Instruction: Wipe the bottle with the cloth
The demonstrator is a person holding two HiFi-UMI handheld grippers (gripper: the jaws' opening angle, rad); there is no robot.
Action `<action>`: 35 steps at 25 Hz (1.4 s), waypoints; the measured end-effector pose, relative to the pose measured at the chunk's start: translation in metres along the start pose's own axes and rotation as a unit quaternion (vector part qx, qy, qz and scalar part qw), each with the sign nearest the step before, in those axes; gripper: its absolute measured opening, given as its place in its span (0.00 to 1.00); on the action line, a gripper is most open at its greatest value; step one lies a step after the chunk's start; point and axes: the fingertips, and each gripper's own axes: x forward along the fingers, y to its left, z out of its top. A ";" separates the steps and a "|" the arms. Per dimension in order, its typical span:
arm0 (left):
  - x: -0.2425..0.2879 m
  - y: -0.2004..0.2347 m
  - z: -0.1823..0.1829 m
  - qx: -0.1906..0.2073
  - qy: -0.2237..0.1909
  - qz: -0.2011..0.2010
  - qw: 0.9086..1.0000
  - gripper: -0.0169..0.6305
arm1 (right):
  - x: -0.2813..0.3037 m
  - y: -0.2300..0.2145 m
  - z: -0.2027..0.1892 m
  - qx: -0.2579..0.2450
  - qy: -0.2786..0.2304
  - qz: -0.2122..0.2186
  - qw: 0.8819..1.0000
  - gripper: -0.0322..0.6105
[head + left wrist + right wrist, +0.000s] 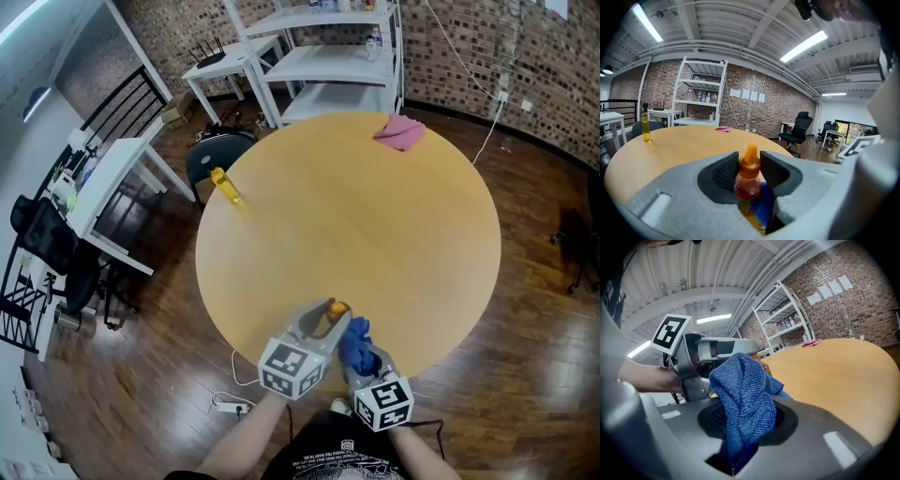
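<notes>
A small bottle (pixel 748 176) with an orange cap and reddish liquid stands between the pads of my left gripper (pixel 747 174), which is shut on its neck. In the head view the bottle (pixel 336 309) is held over the round table's near edge by the left gripper (pixel 328 317). My right gripper (pixel 746 420) is shut on a blue cloth (pixel 743 399), and the cloth (pixel 356 343) presses against the bottle's right side just beside the left gripper. The right gripper (pixel 366 354) sits close to the right of the left one. The lower part of the bottle is hidden by jaws and cloth.
The round wooden table (pixel 375 225) holds a yellow oil bottle (pixel 226 186) at its far left edge and a pink cloth (pixel 400 131) at its far edge. White shelves (pixel 328 56) and a white desk (pixel 108 183) stand beyond; a power strip (pixel 230 405) lies on the floor.
</notes>
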 end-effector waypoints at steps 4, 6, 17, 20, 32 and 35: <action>-0.001 -0.001 0.000 0.002 0.000 -0.006 1.000 0.25 | -0.009 -0.009 0.016 -0.006 -0.019 -0.018 1.000 0.22; -0.001 -0.001 0.001 0.002 0.000 -0.009 1.000 0.25 | -0.012 -0.017 0.030 -0.007 -0.031 -0.031 0.999 0.22; -0.001 0.000 0.000 0.001 0.002 -0.017 1.000 0.25 | 0.021 -0.063 0.075 -0.073 -0.017 -0.035 0.997 0.22; 0.000 -0.001 0.002 0.001 0.003 -0.018 1.000 0.25 | 0.029 -0.060 0.077 -0.085 -0.006 -0.019 0.996 0.22; 0.000 0.001 0.001 0.001 0.002 -0.016 1.000 0.25 | 0.020 -0.043 0.067 -0.069 -0.016 -0.015 0.997 0.22; 0.001 0.001 0.001 0.001 0.003 -0.016 1.000 0.25 | 0.015 -0.041 0.063 -0.064 -0.019 -0.017 0.998 0.22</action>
